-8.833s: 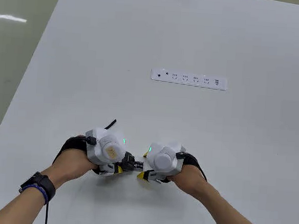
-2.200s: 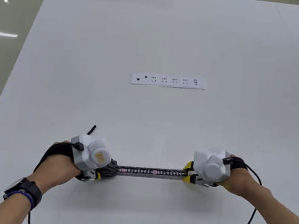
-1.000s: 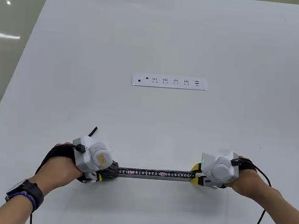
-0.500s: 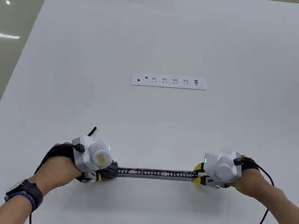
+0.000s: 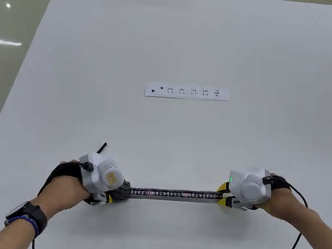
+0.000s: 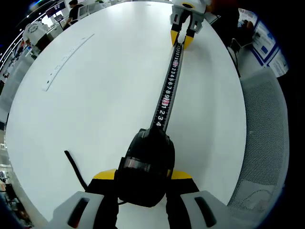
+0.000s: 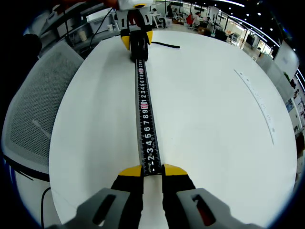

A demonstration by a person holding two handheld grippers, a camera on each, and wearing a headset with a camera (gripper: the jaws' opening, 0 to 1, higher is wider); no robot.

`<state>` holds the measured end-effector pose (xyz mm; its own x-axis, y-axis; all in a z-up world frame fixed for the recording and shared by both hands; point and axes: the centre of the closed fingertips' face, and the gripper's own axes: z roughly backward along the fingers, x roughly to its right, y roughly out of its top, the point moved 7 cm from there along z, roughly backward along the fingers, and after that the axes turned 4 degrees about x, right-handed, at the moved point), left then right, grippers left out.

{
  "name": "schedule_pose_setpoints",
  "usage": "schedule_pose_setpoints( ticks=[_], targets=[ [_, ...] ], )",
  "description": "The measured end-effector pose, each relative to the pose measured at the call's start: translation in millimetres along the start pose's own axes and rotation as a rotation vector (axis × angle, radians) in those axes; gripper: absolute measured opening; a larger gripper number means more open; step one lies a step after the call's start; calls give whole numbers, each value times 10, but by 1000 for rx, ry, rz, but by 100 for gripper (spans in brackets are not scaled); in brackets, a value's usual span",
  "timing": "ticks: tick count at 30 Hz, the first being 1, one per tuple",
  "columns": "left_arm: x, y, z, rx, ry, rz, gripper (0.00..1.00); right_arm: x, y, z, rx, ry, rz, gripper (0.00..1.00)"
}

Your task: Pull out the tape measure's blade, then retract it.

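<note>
Black plastic, the tape measure case (image 6: 145, 167) sits clamped between the yellow-tipped fingers (image 6: 106, 174) of the left gripper (image 5: 117, 193), one finger on each side. The case's mouth points ahead along them toward 12 o'clock in the left gripper view. From that mouth the blade (image 5: 172, 193) runs out straight and low over the white surface (image 5: 160, 38), numbered face up; whether it touches the surface I cannot tell. In the head view it lies near the 6 o'clock edge of the surface, case at the 9 o'clock end, tip at the 3 o'clock end. The right gripper (image 7: 152, 171) has its fingers pinched together on the blade's tip. In the right gripper view the low numbers start just beyond the yellow pads and climb toward 12 o'clock, where the case and the left gripper show far off. A black wrist cord (image 6: 74, 164) trails from the case toward 10 o'clock and rests on the surface. A white power strip (image 5: 186, 92) lies well apart from the blade, toward 12 o'clock of it, roughly parallel
</note>
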<state>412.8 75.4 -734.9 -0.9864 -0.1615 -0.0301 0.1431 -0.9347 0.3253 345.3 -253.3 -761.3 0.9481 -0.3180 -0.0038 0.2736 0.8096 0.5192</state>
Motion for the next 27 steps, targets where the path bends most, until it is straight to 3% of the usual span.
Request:
schedule_pose_setpoints(
  ticks=[7, 17, 22, 27],
  targets=[
    [4, 3, -2, 4, 2, -1, 35, -4, -4, -8, 0, -2, 2, 13],
    [11, 3, -1, 41, 11, -6, 36, -14, 32, -19, -8, -9, 11, 15],
    [41, -13, 7, 82, 15, 4, 38, -39, 5, -9, 17, -42, -48, 15],
    [42, 2, 50, 150, 18, 67, 42, -101, 12, -4, 45, -70, -84, 21]
  ],
)
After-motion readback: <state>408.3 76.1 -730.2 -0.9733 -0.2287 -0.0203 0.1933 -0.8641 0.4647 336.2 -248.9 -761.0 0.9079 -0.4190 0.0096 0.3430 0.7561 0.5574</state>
